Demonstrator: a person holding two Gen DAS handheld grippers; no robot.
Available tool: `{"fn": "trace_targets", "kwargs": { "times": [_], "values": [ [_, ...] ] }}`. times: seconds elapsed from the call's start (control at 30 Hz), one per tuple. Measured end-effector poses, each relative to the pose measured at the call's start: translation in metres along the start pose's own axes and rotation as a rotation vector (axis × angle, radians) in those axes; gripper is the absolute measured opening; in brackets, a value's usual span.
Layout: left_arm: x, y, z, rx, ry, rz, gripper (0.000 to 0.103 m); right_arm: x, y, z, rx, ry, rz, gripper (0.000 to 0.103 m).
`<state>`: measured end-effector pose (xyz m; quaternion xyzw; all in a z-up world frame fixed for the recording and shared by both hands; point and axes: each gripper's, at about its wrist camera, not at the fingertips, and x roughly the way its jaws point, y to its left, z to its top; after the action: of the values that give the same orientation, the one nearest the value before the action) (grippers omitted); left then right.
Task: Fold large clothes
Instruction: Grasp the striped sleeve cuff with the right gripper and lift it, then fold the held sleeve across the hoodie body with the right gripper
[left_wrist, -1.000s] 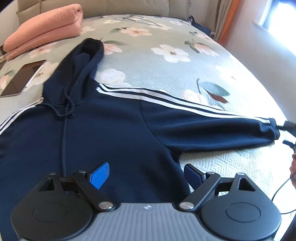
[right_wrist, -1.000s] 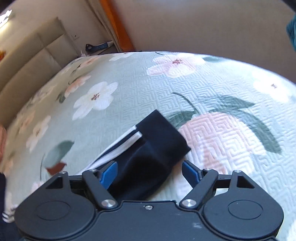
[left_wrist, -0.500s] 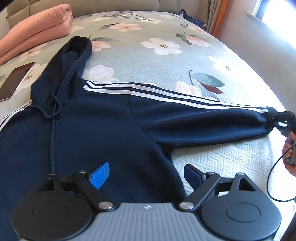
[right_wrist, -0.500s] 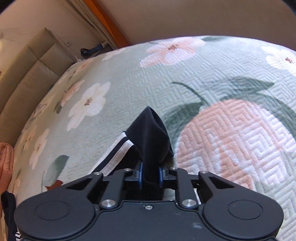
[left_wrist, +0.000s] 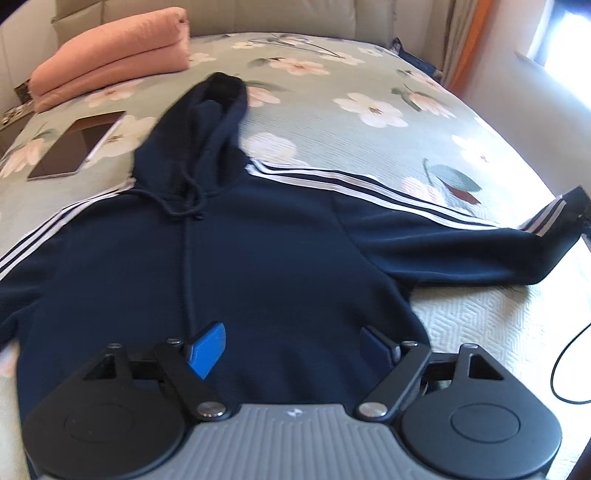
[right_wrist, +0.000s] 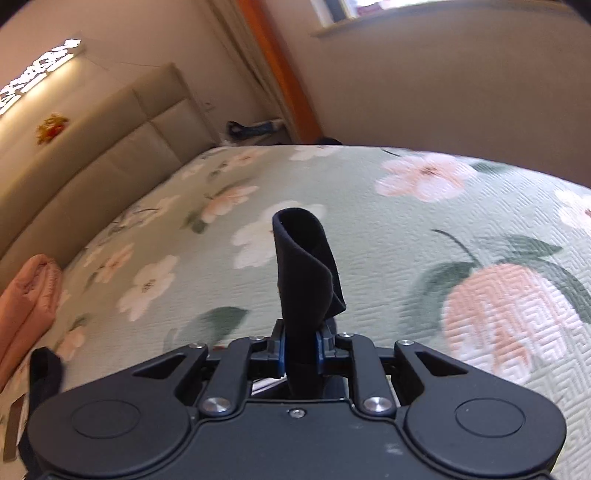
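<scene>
Bedroom scene: a floral green bedspread (left_wrist: 388, 147) carries a navy hoodie (left_wrist: 229, 258) laid flat, face up, hood pointing toward the padded headboard (right_wrist: 92, 155). Change since the preceding half second: the right gripper (right_wrist: 301, 354), already closed on the sleeve cuff (right_wrist: 306, 266), has risen, so the cuff now stands up out of the jaws clear of the bedspread instead of lying on it. In the left wrist view the far sleeve end (left_wrist: 565, 210) is correspondingly lifted and kinked near the bed edge. This suggests the sleeve fold has begun, with the cuff probably to be carried inward over the torso.

Left gripper (left_wrist: 291, 350): jaws wide apart, holding nothing, poised over the lower torso panel, the hem region lying between and just ahead of the fingers. Whether they touch the cloth cannot be told.

Garment appearance: dark navy fleece, white double stripes along both sleeves, a drawcord (left_wrist: 188, 206) trailing down the chest, fabric smooth with few wrinkles. Beyond the jaws, left of the hood, lie a tablet (left_wrist: 77, 144) and folded pink blankets (left_wrist: 110, 77).
</scene>
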<state>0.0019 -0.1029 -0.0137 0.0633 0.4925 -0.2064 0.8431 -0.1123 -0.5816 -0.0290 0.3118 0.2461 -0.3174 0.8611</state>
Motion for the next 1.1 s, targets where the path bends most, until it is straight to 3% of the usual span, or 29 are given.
{"fn": "trace_targets", "kwargs": {
  "times": [0.27,0.4,0.57,0.63,0.7,0.73,0.77,0.87,1.0,1.1],
  "values": [
    [-0.029,0.077,-0.015,-0.088,-0.029,0.005,0.082,-0.069,0.187,-0.069,-0.251,-0.05,0.238,0.02],
    [-0.042,0.124,-0.026,-0.122,-0.024,-0.005,0.081,-0.088,0.297,-0.129,-0.336,-0.004,0.397,0.019],
    [-0.064,0.199,-0.035,-0.182,-0.053,0.052,0.081,-0.094,0.419,-0.218,-0.416,0.097,0.552,0.02],
    [-0.07,0.23,-0.039,-0.212,-0.063,0.077,0.081,-0.085,0.454,-0.258,-0.456,0.164,0.57,0.029],
    [-0.071,0.261,-0.045,-0.237,-0.064,0.103,0.081,-0.065,0.48,-0.297,-0.518,0.301,0.583,0.064],
    [-0.07,0.273,-0.047,-0.231,-0.068,0.126,0.081,-0.057,0.489,-0.316,-0.545,0.372,0.575,0.077],
    [-0.067,0.286,-0.049,-0.242,-0.06,0.135,0.081,-0.051,0.489,-0.33,-0.56,0.423,0.565,0.069],
    [-0.052,0.31,-0.05,-0.269,-0.053,0.13,0.08,-0.05,0.472,-0.35,-0.575,0.488,0.528,0.068],
    [-0.019,0.317,-0.04,-0.32,-0.067,0.042,0.078,-0.062,0.423,-0.346,-0.56,0.451,0.4,0.068],
    [0.015,0.313,-0.015,-0.398,-0.105,-0.083,0.078,-0.066,0.382,-0.331,-0.554,0.384,0.275,0.068]
  ]
}}
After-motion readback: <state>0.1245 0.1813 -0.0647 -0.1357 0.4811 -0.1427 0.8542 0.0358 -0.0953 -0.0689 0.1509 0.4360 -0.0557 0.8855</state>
